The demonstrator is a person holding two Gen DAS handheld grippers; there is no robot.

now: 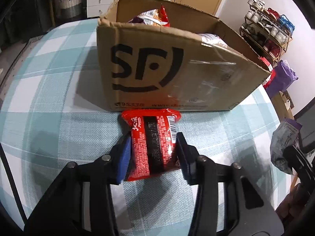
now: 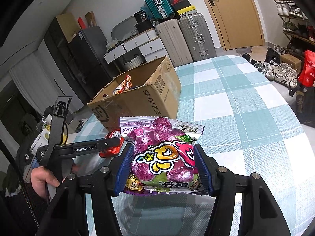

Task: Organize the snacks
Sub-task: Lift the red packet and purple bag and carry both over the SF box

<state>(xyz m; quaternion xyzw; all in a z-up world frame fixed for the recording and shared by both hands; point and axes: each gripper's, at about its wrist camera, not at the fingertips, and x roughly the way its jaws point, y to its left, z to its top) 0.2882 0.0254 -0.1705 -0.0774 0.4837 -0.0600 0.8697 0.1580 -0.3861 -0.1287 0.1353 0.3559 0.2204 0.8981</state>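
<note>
A: Red foil first: your left gripper (image 1: 153, 147) had its fingers (image 1: 124, 157) clenched on the red snack packet (image 1: 155, 143), one pad on each long side. Where did the packet sit?

B: Its far end was right at the foot of the cardboard box (image 1: 177, 68), on the side with the printed logo. It was just above or on the checked tabletop (image 1: 49, 118); you couldn't tell which from your left wrist view.

A: And your right gripper (image 2: 164, 167)?

B: Its fingers (image 2: 124, 169) were squeezed on the purple candy bag (image 2: 163, 157), held over the tabletop (image 2: 246, 118), nearer you than the box (image 2: 141, 98). In your left view that bag (image 1: 283, 147) showed only at the far right edge.

A: What was in the box?

B: It stood open at the top, with an orange-and-red bag (image 1: 157, 16) poking up at the back and a pale wrapper (image 1: 212, 39) toward the right. From the right side you saw the orange bag (image 2: 124, 84) inside as well.

A: Anything beyond?

B: The left gripper (image 2: 110, 143) reached in from the left of your right view, the red packet (image 2: 112, 143) in its tip. Suitcases (image 2: 185, 35) stood against the far wall beside a wooden door (image 2: 232, 13), and a shoe rack (image 1: 267, 33) stood off to the right.
</note>
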